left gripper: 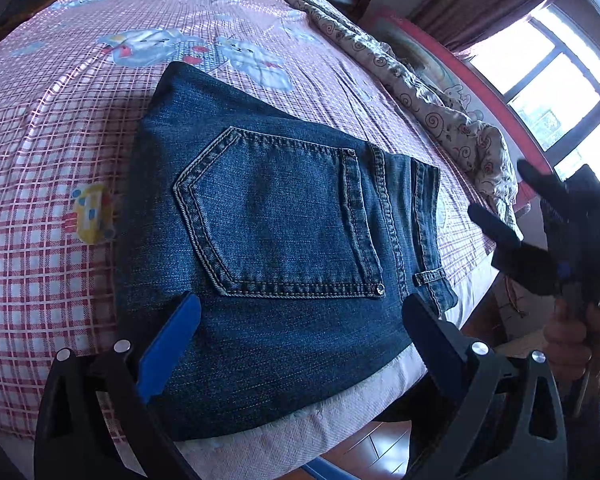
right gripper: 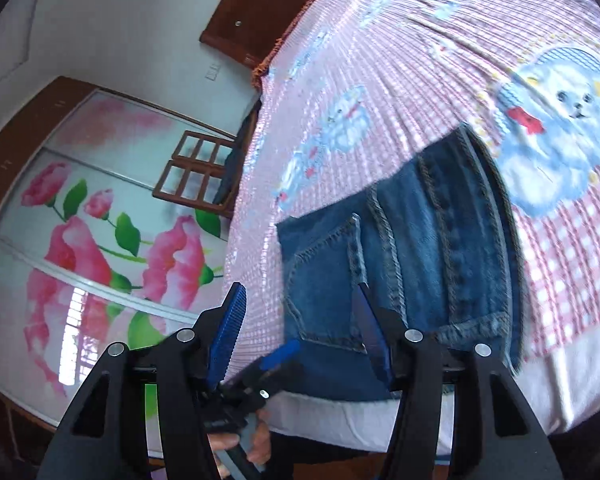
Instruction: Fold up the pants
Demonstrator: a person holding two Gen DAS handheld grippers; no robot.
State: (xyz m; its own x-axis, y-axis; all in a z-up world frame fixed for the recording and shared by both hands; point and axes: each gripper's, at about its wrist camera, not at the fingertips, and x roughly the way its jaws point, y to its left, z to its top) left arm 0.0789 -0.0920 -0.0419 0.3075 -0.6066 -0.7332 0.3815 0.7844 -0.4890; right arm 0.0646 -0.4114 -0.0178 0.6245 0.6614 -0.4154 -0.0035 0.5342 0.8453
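The blue denim pants (left gripper: 276,216) lie folded into a compact rectangle on the bed near its front edge, back pocket (left gripper: 280,216) facing up and waistband to the right. My left gripper (left gripper: 300,312) is open just above the near edge of the pants, holding nothing. My right gripper (right gripper: 300,300) is open and empty, off the bed's edge beside the waistband end; it shows in the left wrist view (left gripper: 500,192) at the right. The pants also show in the right wrist view (right gripper: 400,264). The left gripper shows there low down (right gripper: 276,360).
The bed has a pink checked sheet (left gripper: 60,140) with cartoon prints. A crumpled patterned quilt (left gripper: 440,92) lies along the far right side. A window (left gripper: 560,80) is at the right. A flowered wardrobe door (right gripper: 80,240) and a wooden chair (right gripper: 200,172) stand beyond the bed.
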